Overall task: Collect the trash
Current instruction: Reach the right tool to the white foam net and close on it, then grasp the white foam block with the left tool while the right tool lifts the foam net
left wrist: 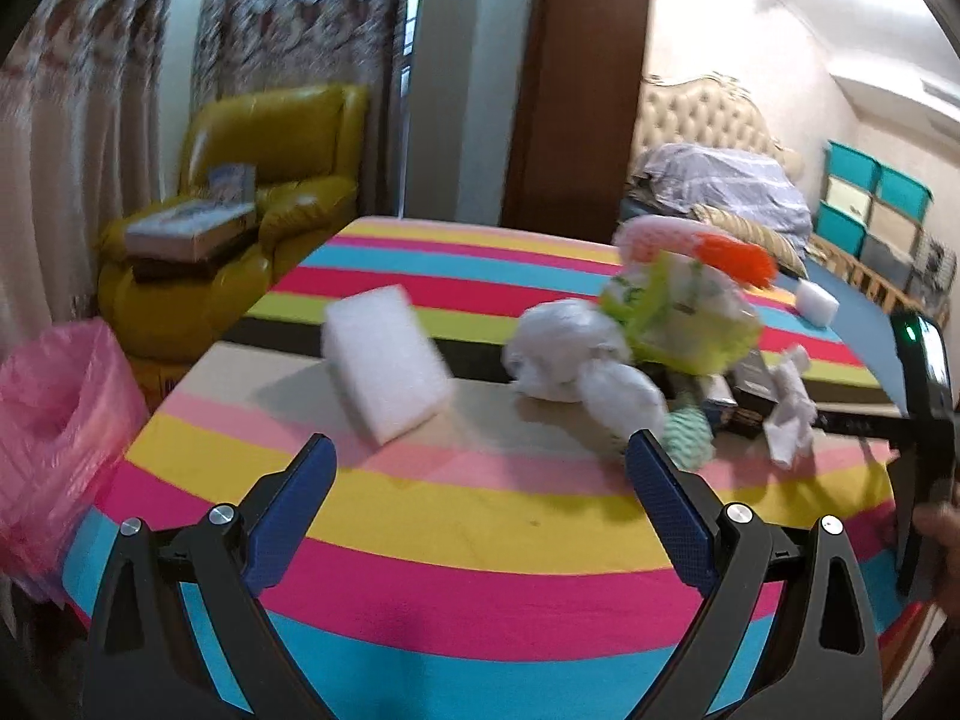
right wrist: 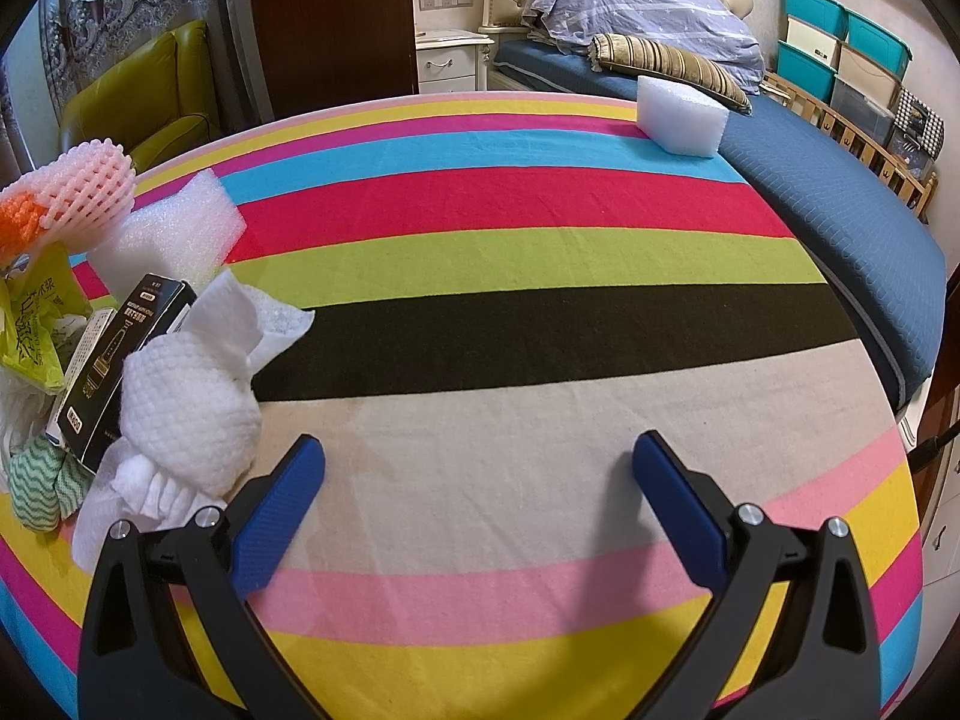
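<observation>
pink bag [left wrist: 57,420]: hangs at table's far left edge, we see nothing gripped
left gripper [left wrist: 480,462]: fingers spread wide, empty, over striped cloth [left wrist: 468,516]
foam block [left wrist: 384,360]: ahead, blurred
trash pile [left wrist: 630,348]: right of it, mid-table
right gripper [right wrist: 479,456]: fingers wide apart, empty
2nd foam block [right wrist: 681,117]: far edge, beside bed [right wrist: 840,210]

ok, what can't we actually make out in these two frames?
- Left wrist view: motion blur smears the white foam block and the trash pile; single items hard to separate.
- Left wrist view: pink bag cut by the left edge; opening unseen.
- Right wrist view: black box partly covered by crumpled tissue; print too small to read.
</observation>
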{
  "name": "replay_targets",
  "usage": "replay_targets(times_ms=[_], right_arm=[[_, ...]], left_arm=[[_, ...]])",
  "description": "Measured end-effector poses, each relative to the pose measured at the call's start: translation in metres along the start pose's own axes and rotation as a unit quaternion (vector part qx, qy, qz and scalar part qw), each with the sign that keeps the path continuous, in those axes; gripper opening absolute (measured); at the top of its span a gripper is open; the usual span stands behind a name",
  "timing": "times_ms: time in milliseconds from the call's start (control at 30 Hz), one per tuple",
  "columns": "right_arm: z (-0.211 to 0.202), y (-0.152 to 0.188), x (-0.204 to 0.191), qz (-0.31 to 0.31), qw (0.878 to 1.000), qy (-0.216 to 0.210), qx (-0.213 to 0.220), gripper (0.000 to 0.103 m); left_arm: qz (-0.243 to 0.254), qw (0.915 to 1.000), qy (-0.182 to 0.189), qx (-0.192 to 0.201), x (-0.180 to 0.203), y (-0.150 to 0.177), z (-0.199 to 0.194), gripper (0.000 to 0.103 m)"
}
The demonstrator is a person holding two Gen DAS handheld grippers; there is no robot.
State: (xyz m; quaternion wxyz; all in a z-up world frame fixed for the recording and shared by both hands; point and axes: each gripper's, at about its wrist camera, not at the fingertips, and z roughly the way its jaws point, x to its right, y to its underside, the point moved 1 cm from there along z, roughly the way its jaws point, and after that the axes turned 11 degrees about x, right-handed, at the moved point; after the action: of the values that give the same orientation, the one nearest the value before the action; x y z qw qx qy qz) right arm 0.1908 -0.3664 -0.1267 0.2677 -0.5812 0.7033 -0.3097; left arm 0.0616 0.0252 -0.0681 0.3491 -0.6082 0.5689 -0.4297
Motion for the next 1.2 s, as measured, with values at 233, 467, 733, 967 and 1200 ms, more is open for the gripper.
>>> replay_targets(times_ms=[233,467,733,967,1200], right_arm=[[0.0,0.0,0.0,0.0,1.0,0.0,0.0,0.1],[-0.002,0.0,0.0,0.0,1.0,0.001,-0.004,0.1],[-0.062,0.011,-0.015,0.013,0.995,-0.061,0.082,0.099],[-0.044,-0.002,-0.071,-0.06,0.993,-0.095,0.041,0.094],[-0.032,0.007,-0.061,-0.018,0.991,-0.131,0.015,0.023]], left_arm=[[-0.009,0.9982,-0.029,-0.051,-0.021,-0.002,0.027,0.091],[-0.02,0.9965,-0.035,-0.073,-0.032,-0.001,0.037,0.091],[-0.033,0.9959,-0.045,-0.071,-0.05,-0.007,0.041,0.091],[-0.073,0.9932,-0.049,-0.076,-0.069,-0.02,0.063,0.091],[-0.07,0.9921,-0.05,-0.091,-0.056,-0.027,0.101,0.091]])
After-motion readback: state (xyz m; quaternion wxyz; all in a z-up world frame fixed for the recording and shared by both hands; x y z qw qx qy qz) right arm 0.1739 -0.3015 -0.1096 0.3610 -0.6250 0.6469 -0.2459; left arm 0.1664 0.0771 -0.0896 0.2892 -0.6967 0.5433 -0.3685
